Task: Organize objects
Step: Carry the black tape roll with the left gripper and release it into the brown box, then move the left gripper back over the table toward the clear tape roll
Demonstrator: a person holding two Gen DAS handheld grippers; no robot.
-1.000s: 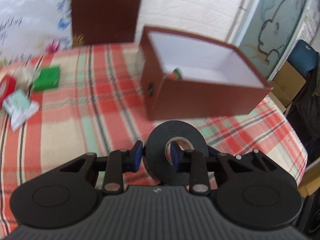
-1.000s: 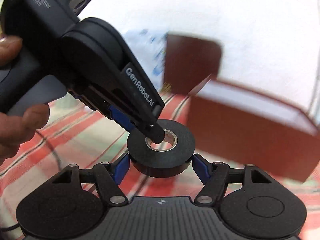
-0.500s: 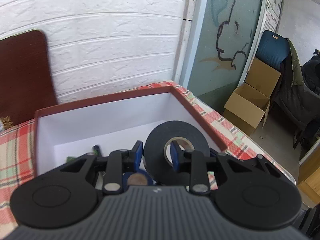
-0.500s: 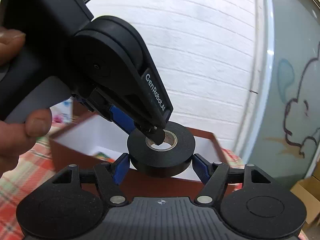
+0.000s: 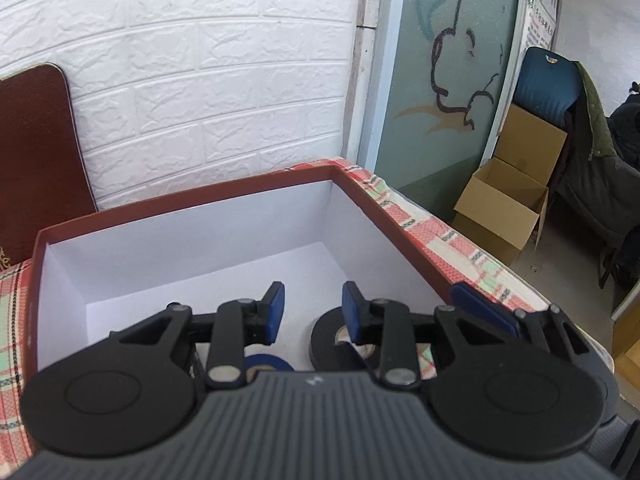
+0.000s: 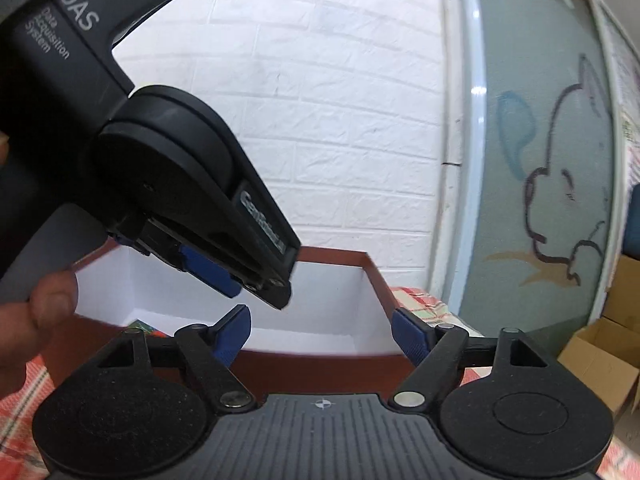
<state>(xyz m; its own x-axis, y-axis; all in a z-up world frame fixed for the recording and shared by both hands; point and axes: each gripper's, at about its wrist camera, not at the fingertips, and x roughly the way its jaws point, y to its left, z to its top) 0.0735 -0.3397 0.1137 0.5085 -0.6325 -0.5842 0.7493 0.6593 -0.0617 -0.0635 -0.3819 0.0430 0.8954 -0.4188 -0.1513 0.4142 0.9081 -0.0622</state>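
The black tape roll (image 5: 324, 344) lies flat on the white floor of the brown box (image 5: 192, 196), just under my left gripper (image 5: 313, 310). That gripper's jaws are opening, with nothing between the blue pads. A blue tape roll (image 5: 268, 362) lies beside it, half hidden by the gripper body. My right gripper (image 6: 320, 336) hangs at the near wall of the box (image 6: 340, 258); its jaws are opening wide and hold nothing. The left gripper (image 6: 260, 290) slants down into the box from the upper left, held by a hand (image 6: 40, 312).
The box stands on a plaid tablecloth (image 5: 440, 240) near the table's right edge. A brown lid (image 5: 36, 152) leans on the white brick wall. An open cardboard box (image 5: 508, 208) and a blue chair (image 5: 548, 84) stand on the floor to the right.
Both grippers let go of the black tape roll, which dropped into the box. Both pairs of jaws have spread apart. The hands have hardly moved over the box in the last half second.
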